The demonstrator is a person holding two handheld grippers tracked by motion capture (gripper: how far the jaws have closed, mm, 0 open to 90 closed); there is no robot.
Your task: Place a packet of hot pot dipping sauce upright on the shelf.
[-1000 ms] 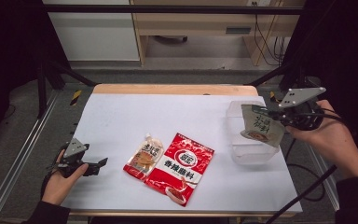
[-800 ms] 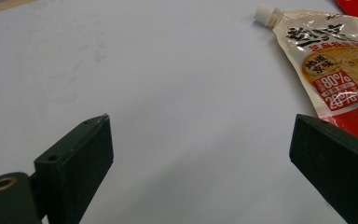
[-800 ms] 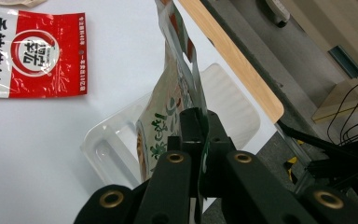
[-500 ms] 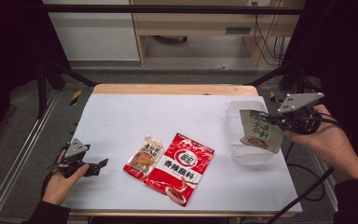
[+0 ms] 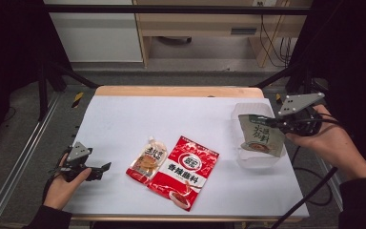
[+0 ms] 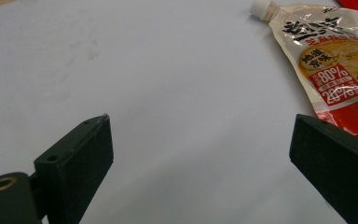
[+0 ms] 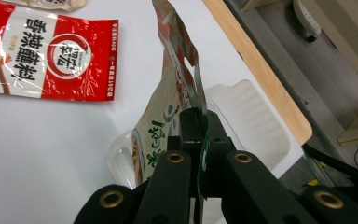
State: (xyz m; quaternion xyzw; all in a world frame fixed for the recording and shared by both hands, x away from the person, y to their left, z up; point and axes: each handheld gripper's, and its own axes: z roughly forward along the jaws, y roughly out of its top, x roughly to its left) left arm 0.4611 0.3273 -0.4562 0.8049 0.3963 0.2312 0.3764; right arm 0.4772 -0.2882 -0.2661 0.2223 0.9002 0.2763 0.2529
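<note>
High view: your right tool [image 5: 272, 123] pinches the top edge of the green-grey pouch [image 5: 261, 138], which now hangs lower than a second ago, its bottom dipping into the clear plastic tray [image 5: 248, 160] at the table's [image 5: 181, 119] right edge. Judged from this, the placing step is nearly done; release should follow once the pouch settles. Your left tool [image 5: 100, 169] rests at the near left, unchanged. The red sachet [image 5: 185, 171] and the spouted pouch [image 5: 147, 160] lie flat mid-table, overlapping at one edge.

Left gripper view: the jaws stand spread over bare matte white table [image 6: 158, 84]; the spouted pouch [image 6: 331, 60] is glossy film with a ribbed white cap.

Right gripper view: the jaws are pressed together on the pouch's [image 7: 168, 116] thin crimped seam; the film is shiny and creased. The tray [image 7: 256, 126] is translucent, rounded and ridged.
</note>
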